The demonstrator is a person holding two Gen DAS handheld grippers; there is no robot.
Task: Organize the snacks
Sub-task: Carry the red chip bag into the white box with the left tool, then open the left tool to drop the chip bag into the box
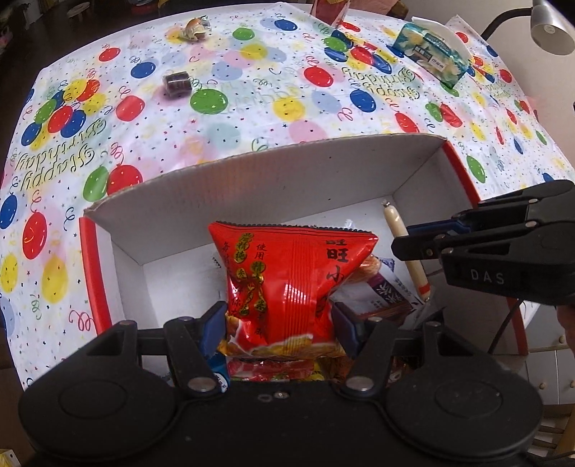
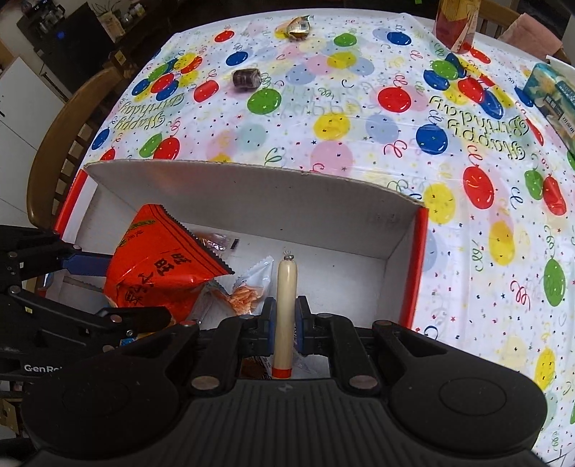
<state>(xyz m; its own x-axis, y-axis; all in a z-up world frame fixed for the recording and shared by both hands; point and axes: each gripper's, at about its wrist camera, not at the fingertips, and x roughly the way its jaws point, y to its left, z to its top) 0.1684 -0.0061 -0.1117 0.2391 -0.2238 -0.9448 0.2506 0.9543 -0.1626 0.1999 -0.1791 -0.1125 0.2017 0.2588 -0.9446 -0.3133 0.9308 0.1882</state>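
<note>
**Red snack bag and pale sausage stick held over the white box**

Red foil is seen clamped in the left hand-held gripper (image 1: 278, 319): the red snack bag (image 1: 287, 280) is pinched at its lower part between the blue pads and is held upright above the near side of the white cardboard box (image 1: 251, 186). Beside it, toward the box's right side, a pale sausage stick (image 2: 285, 309) with a red band at its near end is gripped by the closed right hand-held gripper (image 2: 285, 319), its metal-clipped tip pointed at the box's far wall. Below both, on the box floor, a small packet of orange snacks (image 2: 248, 292) and a white and purple packet (image 1: 384, 291) are seen lying, partly hidden by the bag.

Beyond the box's far wall, on the balloon-printed surface (image 2: 323, 125), a dark wrapped sweet (image 2: 246, 77) is left, and farther still a gold-wrapped snack (image 2: 296, 27) lies near the far edge. To the far right of the box a blue-green tissue pack (image 1: 429, 57) and a red carton (image 2: 456, 25) are seen.
</note>
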